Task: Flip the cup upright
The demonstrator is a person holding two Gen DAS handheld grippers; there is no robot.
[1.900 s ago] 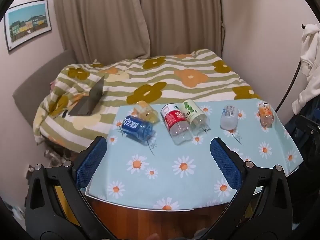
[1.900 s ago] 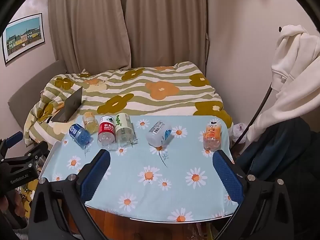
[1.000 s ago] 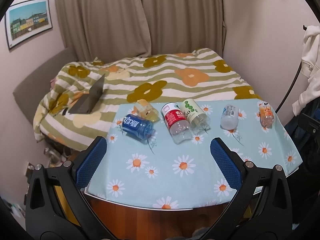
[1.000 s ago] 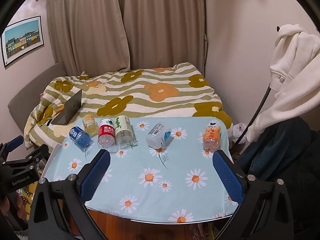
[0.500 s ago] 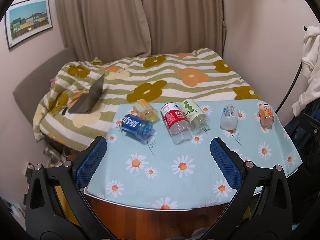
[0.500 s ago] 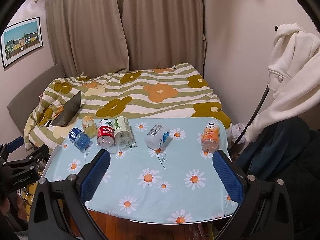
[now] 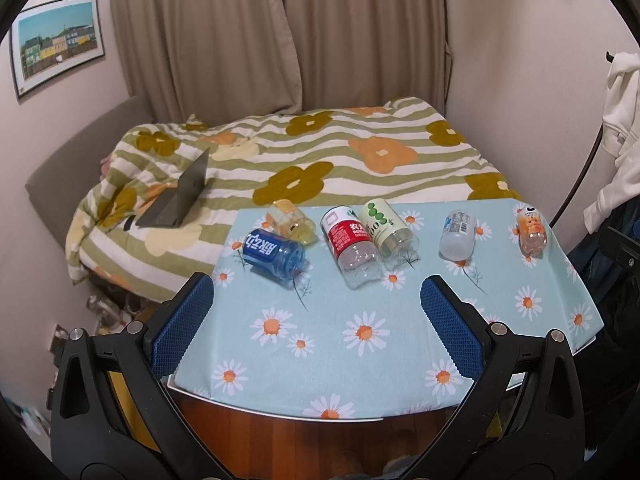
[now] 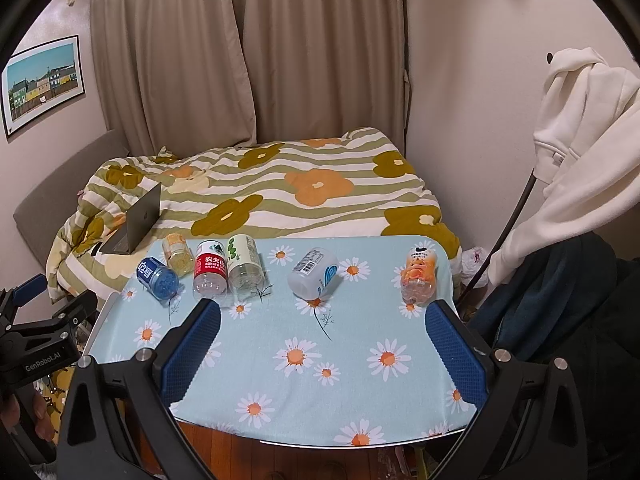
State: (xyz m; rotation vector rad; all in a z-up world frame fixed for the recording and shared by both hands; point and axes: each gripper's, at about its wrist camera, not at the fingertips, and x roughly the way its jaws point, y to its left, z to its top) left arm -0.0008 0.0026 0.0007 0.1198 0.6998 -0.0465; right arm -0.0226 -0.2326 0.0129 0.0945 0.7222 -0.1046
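Observation:
Several cut-bottle cups lie on their sides along the far half of the daisy-print table (image 7: 320,360). From left: a blue cup (image 7: 273,253) (image 8: 157,275), a yellow cup (image 7: 290,222) (image 8: 177,255), a red-label cup (image 7: 352,242) (image 8: 210,267), a green-dotted cup (image 7: 387,227) (image 8: 243,262), a white cup (image 7: 458,235) (image 8: 314,273), and an orange cup (image 7: 531,230) (image 8: 419,276). My left gripper (image 7: 318,320) is open and empty above the near edge. My right gripper (image 8: 320,344) is open and empty, also short of the cups.
A bed with a striped flowered quilt (image 7: 320,152) lies beyond the table, with an open laptop (image 7: 182,196) on it. A white hoodie (image 8: 580,152) hangs at the right over dark clothes. The left gripper's body (image 8: 36,340) shows at the left of the right wrist view.
Both views have shifted only slightly; the table sits a little lower and farther in the right wrist view. The cups have not moved and both grippers stay open.

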